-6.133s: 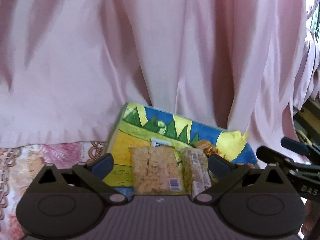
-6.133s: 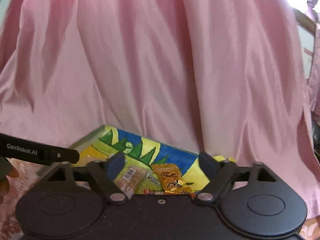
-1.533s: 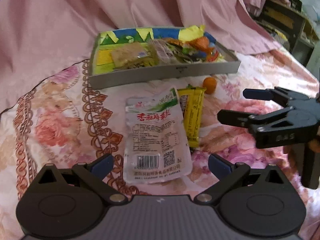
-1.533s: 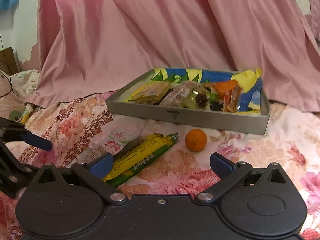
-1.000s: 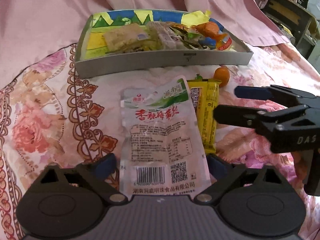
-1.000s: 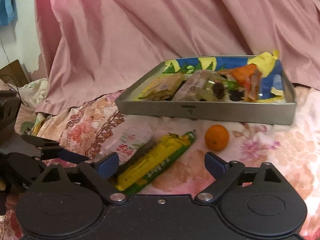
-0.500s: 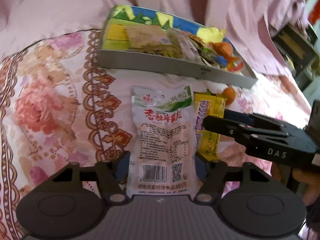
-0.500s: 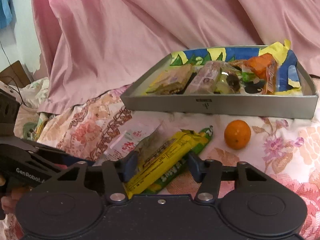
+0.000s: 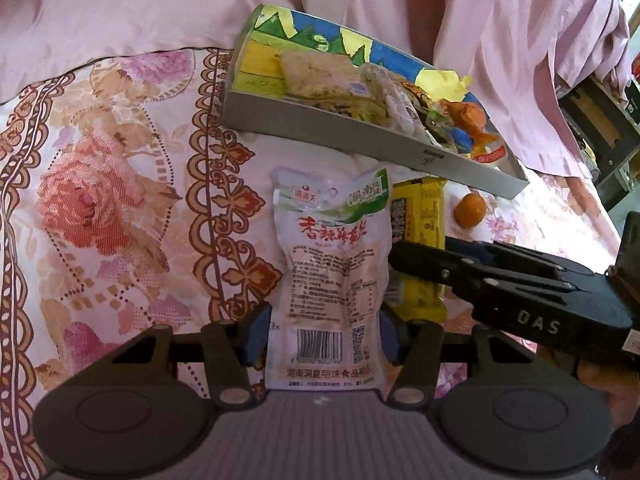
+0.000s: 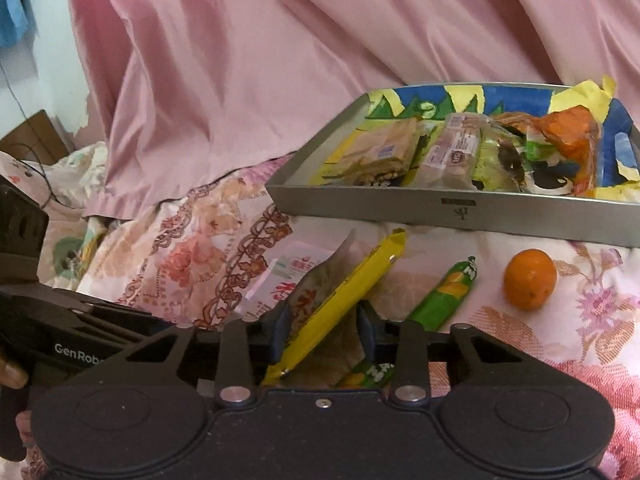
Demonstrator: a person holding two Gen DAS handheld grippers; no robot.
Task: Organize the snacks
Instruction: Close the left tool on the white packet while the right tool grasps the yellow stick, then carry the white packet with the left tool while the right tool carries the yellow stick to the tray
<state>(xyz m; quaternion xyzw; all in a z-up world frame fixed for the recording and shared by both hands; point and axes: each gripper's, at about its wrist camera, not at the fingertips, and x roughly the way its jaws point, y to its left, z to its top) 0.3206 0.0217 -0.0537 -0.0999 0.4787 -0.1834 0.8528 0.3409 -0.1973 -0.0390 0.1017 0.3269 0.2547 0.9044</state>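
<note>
My left gripper (image 9: 322, 330) is shut on the lower end of a white and green snack pouch (image 9: 330, 272), which lies flat on the floral cloth. My right gripper (image 10: 322, 326) is shut on a yellow snack bar (image 10: 340, 304) and tilts it up; it also shows in the left wrist view (image 9: 422, 240), with the right gripper (image 9: 420, 254) across it. A green corn-print bar (image 10: 444, 292) lies beside it. A small orange (image 10: 529, 279) sits in front of the grey tray (image 10: 460, 210), which holds several snacks.
The floral cloth (image 9: 100, 208) covers the surface, with pink drapery (image 10: 280, 60) behind the tray. Dark shelving (image 9: 600, 120) stands at the far right in the left wrist view. The left gripper's body (image 10: 60, 332) is at the lower left in the right wrist view.
Both grippers have come down from the tray to the loose snacks and closed. The left one has closed on the pouch, the right one on the yellow bar, lifting its end.
</note>
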